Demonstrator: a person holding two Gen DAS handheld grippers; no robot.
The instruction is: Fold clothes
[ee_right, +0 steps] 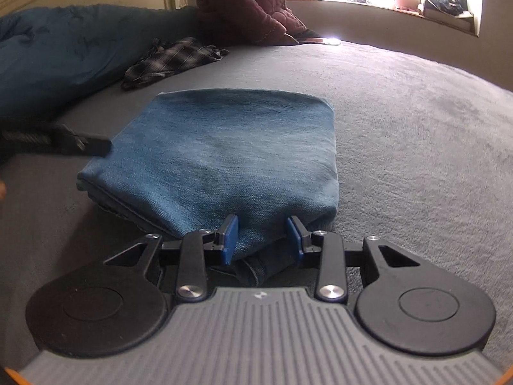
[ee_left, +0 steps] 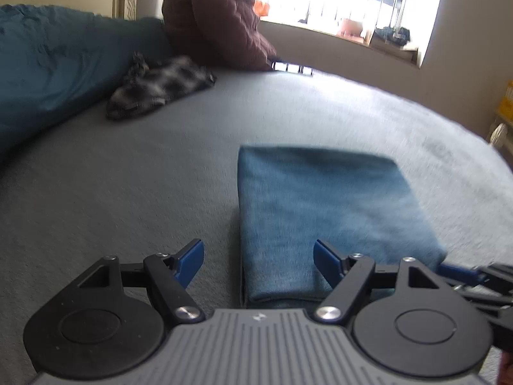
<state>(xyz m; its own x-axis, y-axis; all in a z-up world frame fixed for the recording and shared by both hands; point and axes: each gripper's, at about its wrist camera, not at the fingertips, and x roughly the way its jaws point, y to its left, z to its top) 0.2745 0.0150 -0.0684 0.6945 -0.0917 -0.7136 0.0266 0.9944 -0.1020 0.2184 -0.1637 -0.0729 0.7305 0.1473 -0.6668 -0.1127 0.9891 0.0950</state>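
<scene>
The right gripper [ee_right: 262,235] is pinching the near edge of the folded jeans [ee_right: 224,154], its blue fingers [ee_right: 231,232] pressing a bunched thickness of denim between them. The left gripper [ee_left: 258,258] is hovering with its fingers [ee_left: 192,258] spread wide and nothing between them, straddling the left near corner of the jeans [ee_left: 320,211] over the bed [ee_left: 128,192]. The jeans are lying as a compact rectangle on the grey bed cover, apparently already folded several times. To finish the step well, the right fingers should probably be keeping all layers together while the bundle is squared or shifted, and the left ones should be steadying the opposite side so that the stack is not sliding apart. Farther off, a checked garment [ee_right: 173,61] is lying crumpled beside a dark blue quilt [ee_right: 64,54], presumably awaiting folding; a person in a quilted jacket [ee_right: 243,3] is sitting at the far edge.
</scene>
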